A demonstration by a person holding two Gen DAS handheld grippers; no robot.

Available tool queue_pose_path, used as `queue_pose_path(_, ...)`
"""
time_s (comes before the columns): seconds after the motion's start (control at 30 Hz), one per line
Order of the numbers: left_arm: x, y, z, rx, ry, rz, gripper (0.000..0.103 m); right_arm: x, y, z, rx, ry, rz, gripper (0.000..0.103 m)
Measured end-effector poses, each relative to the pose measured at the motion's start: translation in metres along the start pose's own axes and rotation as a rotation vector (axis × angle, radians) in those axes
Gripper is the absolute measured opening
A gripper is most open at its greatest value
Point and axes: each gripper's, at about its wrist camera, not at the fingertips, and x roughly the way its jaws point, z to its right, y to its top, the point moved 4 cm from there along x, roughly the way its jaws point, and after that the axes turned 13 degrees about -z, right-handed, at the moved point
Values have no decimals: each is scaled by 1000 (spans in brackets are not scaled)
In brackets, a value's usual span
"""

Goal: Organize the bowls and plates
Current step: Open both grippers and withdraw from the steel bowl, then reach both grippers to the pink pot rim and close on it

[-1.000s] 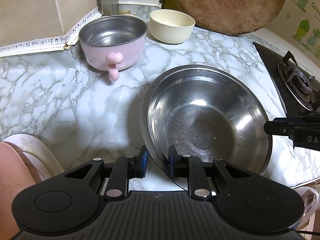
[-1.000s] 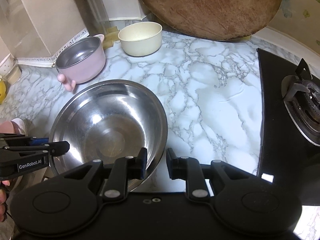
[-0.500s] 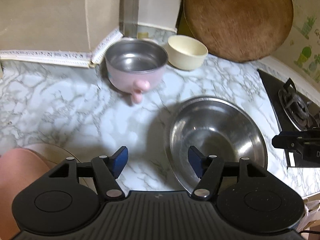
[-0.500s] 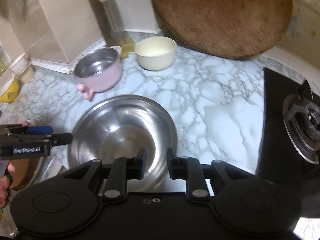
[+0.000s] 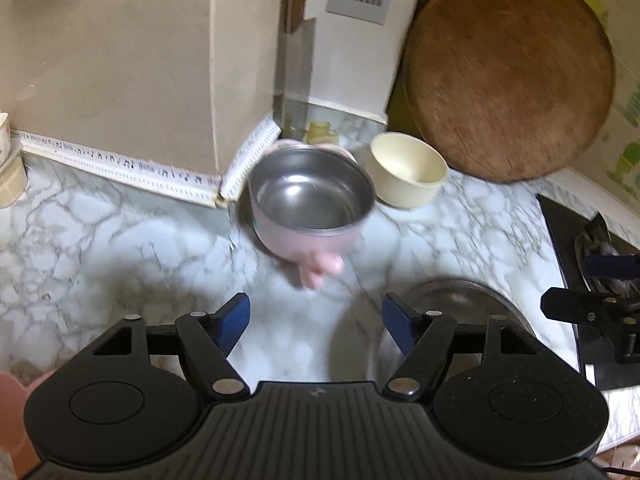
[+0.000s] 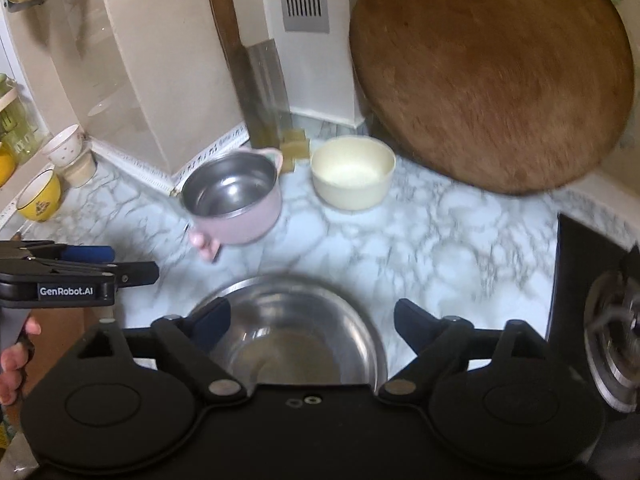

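A large steel bowl (image 6: 296, 344) rests on the marble counter (image 6: 440, 240). My right gripper (image 6: 312, 318) hovers over it, jaws opening wide, pads clear of its rim. My left gripper (image 5: 315, 316) is lifted left of the steel bowl (image 5: 472, 300), its jaws opening too, with only bare counter between the blue pads. Farther back stand a pink pot with a steel inside (image 5: 310, 200) and a cream bowl (image 5: 408, 170). Each view catches the other gripper at its edge: the right gripper (image 5: 592, 304) and the left gripper (image 6: 120, 268).
A round wooden board (image 6: 492, 72) leans on the back wall. A gas stove (image 6: 612, 320) is at the right. A cleaver (image 6: 260, 92) stands in the corner. Cups (image 6: 40, 196) sit at the far left. A pink plate (image 5: 12, 400) shows at the lower left.
Both grippers let go of the steel bowl's rim, the left first and then the right, opened wide and lifted back. The bowl stays on the counter.
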Motion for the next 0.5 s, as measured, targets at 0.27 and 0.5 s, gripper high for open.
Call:
queue_pose_path(0.27, 26, 50, -27, -116, 49, 7, 76, 30, 70, -5, 43, 52, -16, 100)
queue_pose_path(0.5, 59, 74, -40, -185, 86, -19, 76, 81, 106, -7, 105, 66, -59, 98)
